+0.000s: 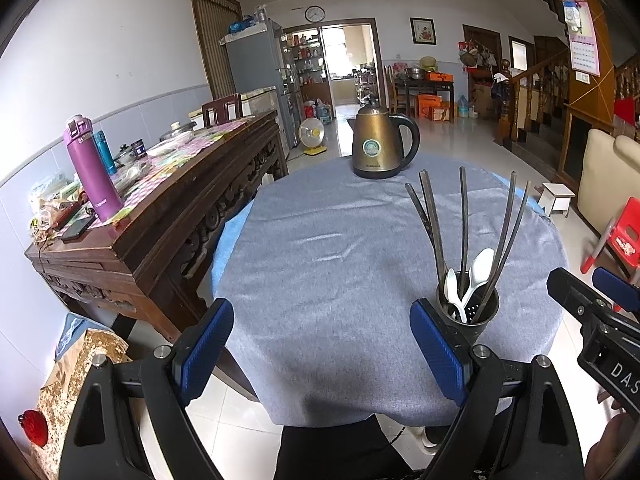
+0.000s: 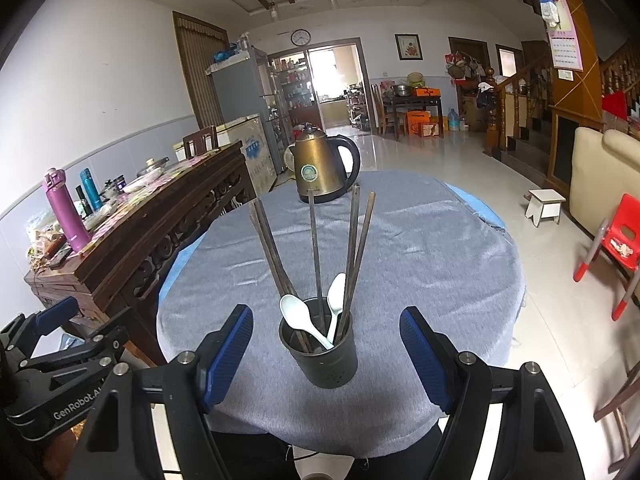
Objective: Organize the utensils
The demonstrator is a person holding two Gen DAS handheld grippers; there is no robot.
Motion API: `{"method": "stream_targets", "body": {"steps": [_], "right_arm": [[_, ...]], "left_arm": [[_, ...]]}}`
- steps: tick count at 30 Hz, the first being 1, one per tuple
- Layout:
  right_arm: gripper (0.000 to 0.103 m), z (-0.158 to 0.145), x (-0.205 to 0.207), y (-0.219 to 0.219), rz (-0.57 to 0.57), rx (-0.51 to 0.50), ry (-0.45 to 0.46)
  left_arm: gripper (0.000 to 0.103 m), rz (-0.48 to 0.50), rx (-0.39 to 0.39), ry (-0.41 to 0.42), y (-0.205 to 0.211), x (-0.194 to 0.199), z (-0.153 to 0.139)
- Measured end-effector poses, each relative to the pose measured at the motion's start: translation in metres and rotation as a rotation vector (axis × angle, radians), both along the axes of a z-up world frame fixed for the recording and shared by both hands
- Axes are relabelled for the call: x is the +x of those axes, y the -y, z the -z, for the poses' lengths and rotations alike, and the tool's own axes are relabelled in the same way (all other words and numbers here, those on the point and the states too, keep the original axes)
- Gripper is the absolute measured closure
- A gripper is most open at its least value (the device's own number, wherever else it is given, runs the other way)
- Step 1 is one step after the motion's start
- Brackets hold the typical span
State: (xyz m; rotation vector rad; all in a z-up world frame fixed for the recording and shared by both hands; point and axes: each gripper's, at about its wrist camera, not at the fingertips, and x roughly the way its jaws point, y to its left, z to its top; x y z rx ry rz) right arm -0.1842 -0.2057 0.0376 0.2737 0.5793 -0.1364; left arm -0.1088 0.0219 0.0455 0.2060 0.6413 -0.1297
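A dark round utensil holder (image 2: 325, 360) stands near the front edge of the round table with the grey cloth (image 2: 420, 248). It holds several dark chopsticks (image 2: 316, 248) and two white spoons (image 2: 294, 314). My right gripper (image 2: 326, 354) is open and empty, its blue pads (image 2: 230, 354) either side of the holder and nearer the camera. In the left wrist view the holder (image 1: 474, 314) sits just right of my left gripper (image 1: 322, 350), which is open and empty over the table's front edge. The right gripper (image 1: 592, 300) shows at that view's right edge.
A bronze electric kettle (image 1: 378, 144) stands at the far side of the table. A carved wooden sideboard (image 1: 160, 216) with a purple flask (image 1: 90, 168) and clutter runs along the left. A red child's chair (image 2: 618, 240) and white stool (image 2: 546, 204) stand on the floor at right.
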Motion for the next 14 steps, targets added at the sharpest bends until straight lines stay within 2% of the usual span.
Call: {"method": "stream_targets", "body": {"steps": [12, 14], "right_arm": [[0.024, 0.024, 0.020, 0.017, 0.019, 0.030, -0.055], [0.024, 0.032, 0.024, 0.027, 0.045, 0.042, -0.066]], "left_arm": [[0.013, -0.015, 0.004, -0.041, 0.007, 0.022, 0.018], [0.013, -0.017, 0.000, -0.074, 0.009, 0.035, 0.026]]}}
